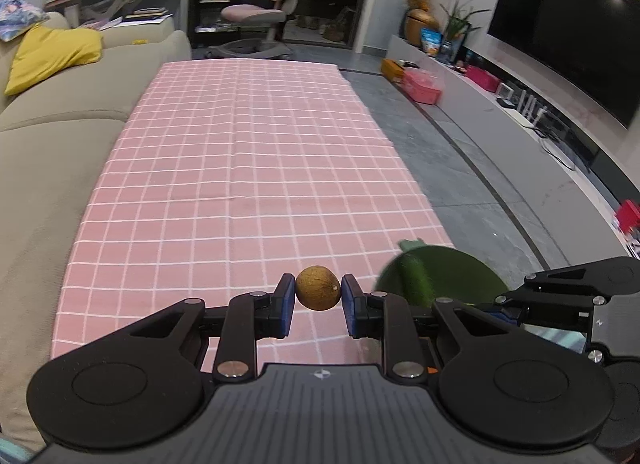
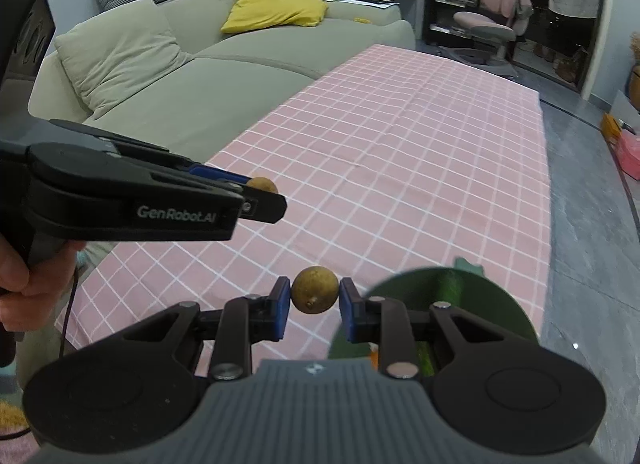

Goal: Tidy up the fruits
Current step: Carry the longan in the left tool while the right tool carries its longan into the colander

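Note:
My left gripper (image 1: 318, 294) is shut on a small round brown fruit (image 1: 318, 288), held above the pink checked tablecloth (image 1: 256, 168). My right gripper (image 2: 314, 298) is shut on a second small yellowish-brown round fruit (image 2: 314, 290). A dark green plate (image 2: 440, 304) lies at the table's near right corner, just right of the right gripper; it also shows in the left wrist view (image 1: 444, 276), with a green item (image 1: 416, 280) on it. The left gripper shows in the right wrist view (image 2: 262, 194) at left, with its fruit (image 2: 262, 185) partly hidden.
A beige sofa (image 1: 48, 112) with a yellow cushion (image 1: 52, 52) runs along the table's left side. Grey floor (image 1: 460, 168), a TV (image 1: 568, 32) and a low shelf with boxes lie to the right. A pink chair (image 1: 264, 4) stands beyond the far edge.

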Demonstrator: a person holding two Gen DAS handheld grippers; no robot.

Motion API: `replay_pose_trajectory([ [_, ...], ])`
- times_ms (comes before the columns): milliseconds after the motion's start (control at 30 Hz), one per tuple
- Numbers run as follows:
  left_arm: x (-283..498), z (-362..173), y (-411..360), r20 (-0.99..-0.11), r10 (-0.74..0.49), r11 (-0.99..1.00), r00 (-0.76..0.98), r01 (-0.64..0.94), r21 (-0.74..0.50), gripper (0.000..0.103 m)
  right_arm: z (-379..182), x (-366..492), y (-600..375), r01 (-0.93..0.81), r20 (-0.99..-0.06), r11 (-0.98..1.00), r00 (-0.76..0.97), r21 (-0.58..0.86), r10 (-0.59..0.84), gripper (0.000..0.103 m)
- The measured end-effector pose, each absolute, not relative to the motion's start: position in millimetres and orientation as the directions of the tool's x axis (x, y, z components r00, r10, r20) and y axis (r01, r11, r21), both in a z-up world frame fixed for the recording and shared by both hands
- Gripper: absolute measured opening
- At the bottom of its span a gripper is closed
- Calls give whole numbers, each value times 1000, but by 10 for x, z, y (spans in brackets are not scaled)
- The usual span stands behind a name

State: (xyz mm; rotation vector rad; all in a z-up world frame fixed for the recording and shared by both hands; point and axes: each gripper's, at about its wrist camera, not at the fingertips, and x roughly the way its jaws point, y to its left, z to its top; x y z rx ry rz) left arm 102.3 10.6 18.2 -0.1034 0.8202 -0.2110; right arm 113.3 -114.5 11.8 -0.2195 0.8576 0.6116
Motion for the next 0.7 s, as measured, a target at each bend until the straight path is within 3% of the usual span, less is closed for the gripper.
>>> replay_pose_trajectory([
  [367,878,94,-316,-709,-377,924,595,289,-249,27,154,928,-1683,-509,-760,860,547,31,351,22],
  [700,959,-92,-637,-738,-431,892,520,370,-260,27,23,971,-2098,-443,-786,896,558,-13,265,22],
])
